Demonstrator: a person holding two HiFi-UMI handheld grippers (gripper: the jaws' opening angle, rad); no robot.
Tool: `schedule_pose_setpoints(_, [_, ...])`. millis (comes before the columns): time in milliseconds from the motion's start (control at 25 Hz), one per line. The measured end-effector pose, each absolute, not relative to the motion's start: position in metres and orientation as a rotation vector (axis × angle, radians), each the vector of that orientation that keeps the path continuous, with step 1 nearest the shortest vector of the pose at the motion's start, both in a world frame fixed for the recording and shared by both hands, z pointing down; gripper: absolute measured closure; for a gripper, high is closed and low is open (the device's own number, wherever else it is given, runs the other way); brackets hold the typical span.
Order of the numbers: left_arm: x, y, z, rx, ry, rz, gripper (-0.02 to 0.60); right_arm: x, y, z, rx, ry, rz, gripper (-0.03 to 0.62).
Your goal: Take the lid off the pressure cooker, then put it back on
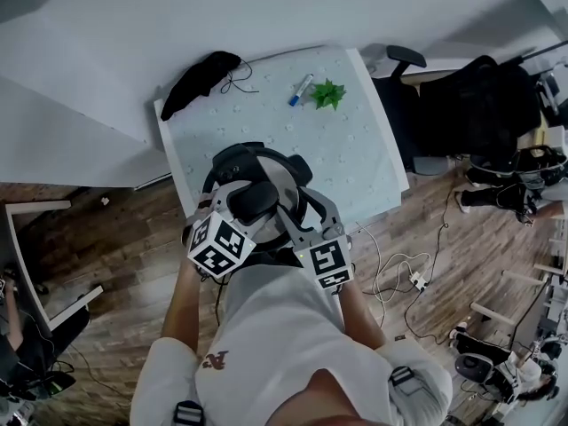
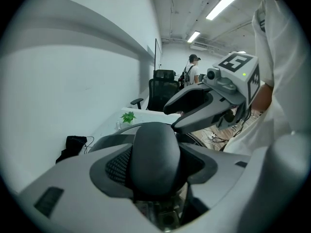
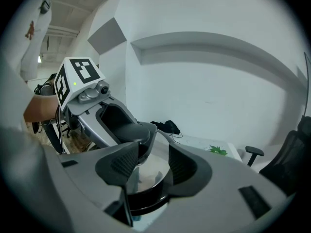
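Observation:
The pressure cooker (image 1: 232, 160) stands at the near edge of the white table (image 1: 355, 149), and both grippers hang over its lid. In the left gripper view a rounded black lid handle (image 2: 155, 154) fills the space between the pads of my left gripper (image 2: 156, 171), which is shut on it. My right gripper (image 3: 151, 166) stands just to the right of it. Its pads are apart, with only the steel lid (image 3: 148, 176) and a black rim showing between them. The head view shows the left gripper (image 1: 247, 202) and the right gripper (image 1: 297, 207) side by side.
A black cloth (image 1: 200, 78) lies at the table's far left corner. A blue pen (image 1: 300, 89) and a small green plant sprig (image 1: 327, 93) lie at the far right. An office chair (image 1: 404, 105) stands right of the table, with cables (image 1: 399, 278) on the wood floor.

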State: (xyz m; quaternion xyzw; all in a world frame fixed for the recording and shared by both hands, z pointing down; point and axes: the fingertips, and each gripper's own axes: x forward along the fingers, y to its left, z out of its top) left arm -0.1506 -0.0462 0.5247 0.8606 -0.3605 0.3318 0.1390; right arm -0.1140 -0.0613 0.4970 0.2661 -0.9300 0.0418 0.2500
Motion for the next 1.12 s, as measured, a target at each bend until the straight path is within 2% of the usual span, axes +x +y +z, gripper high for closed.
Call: schedule_pose_setpoints(1120, [-0.1460,-0.0401,0.5258,2.744,-0.562,1.055,0.308,-0.1036,-0.0675,0.4946,0.910,-2.456,0.147,0.398])
